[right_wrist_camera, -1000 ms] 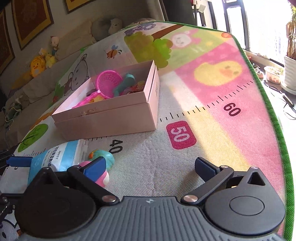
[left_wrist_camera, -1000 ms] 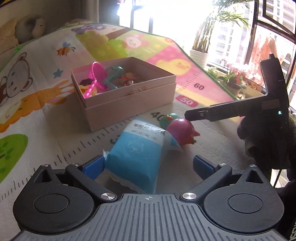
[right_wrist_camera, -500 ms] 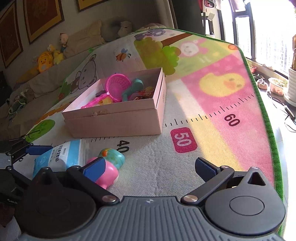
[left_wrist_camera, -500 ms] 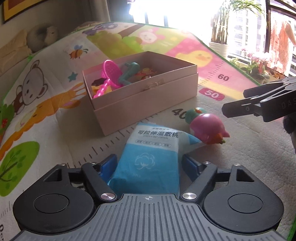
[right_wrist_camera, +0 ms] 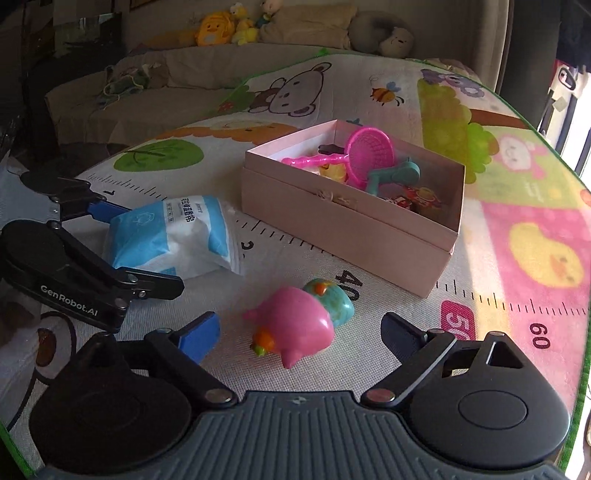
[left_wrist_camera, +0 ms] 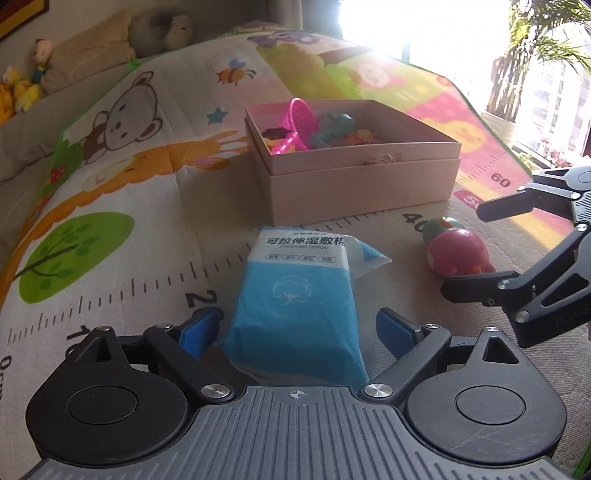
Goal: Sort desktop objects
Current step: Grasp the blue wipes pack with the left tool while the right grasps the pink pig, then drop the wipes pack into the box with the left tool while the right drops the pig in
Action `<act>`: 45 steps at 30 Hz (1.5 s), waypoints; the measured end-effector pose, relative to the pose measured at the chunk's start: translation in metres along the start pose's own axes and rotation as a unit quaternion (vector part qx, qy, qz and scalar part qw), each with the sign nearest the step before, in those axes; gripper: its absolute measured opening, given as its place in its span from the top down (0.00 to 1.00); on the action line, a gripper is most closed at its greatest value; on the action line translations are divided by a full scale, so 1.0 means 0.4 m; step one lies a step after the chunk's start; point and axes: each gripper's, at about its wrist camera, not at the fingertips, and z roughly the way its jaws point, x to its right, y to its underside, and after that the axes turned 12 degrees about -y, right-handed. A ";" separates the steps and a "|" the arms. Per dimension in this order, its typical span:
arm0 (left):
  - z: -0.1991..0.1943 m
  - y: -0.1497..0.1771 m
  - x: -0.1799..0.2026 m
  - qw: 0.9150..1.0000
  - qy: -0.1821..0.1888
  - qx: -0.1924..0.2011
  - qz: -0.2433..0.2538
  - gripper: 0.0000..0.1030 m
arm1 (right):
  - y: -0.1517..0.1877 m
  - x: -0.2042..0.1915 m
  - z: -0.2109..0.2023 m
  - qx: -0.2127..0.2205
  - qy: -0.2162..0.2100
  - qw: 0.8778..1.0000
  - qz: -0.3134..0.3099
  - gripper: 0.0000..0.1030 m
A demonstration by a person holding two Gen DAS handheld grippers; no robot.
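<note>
A blue and white cotton pad packet (left_wrist_camera: 295, 291) lies on the play mat between the open fingers of my left gripper (left_wrist_camera: 297, 326); whether the pads touch it I cannot tell. It also shows in the right wrist view (right_wrist_camera: 170, 232). A pink and teal toy (right_wrist_camera: 299, 321) lies on the mat between the open fingers of my right gripper (right_wrist_camera: 299, 330), untouched; it also shows in the left wrist view (left_wrist_camera: 456, 251). A pink open box (left_wrist_camera: 362, 184) holds a pink toy net (left_wrist_camera: 301, 120) and several small toys.
The cartoon play mat (right_wrist_camera: 517, 221) with a printed ruler covers the table. Its green edge (right_wrist_camera: 580, 387) runs close on the right. A sofa with plush toys (right_wrist_camera: 229, 22) stands behind. Potted plants (left_wrist_camera: 532, 55) stand by the bright window.
My left gripper has swung left and its fingers have opened wider beside the packet. My right gripper has swung left and come down around the pink and teal toy.
</note>
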 end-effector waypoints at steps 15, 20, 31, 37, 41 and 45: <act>-0.090 -0.172 -0.014 0.994 -0.008 0.105 0.044 0.44 | -0.094 0.025 -0.213 0.084 0.015 0.996 -0.014 0.35; -0.098 -0.324 0.026 0.982 -0.006 0.177 0.064 0.44 | -0.199 0.105 -0.325 0.173 0.052 0.984 0.011 0.34; 0.129 -0.320 0.067 0.994 0.035 0.105 0.010 0.07 | -0.211 0.254 -0.235 0.142 0.087 0.983 0.084 0.34; 0.074 -0.236 0.051 0.991 -0.007 0.123 0.053 0.06 | -0.208 0.268 -0.123 0.103 0.056 0.988 0.105 0.34; 0.050 -0.199 0.026 0.993 -0.013 0.107 0.036 0.02 | -0.233 0.247 -0.032 0.091 0.034 0.990 0.098 0.30; 0.044 -0.146 -0.007 0.997 -0.028 0.074 0.001 0.00 | -0.219 0.197 -0.001 0.089 0.038 0.990 0.101 0.18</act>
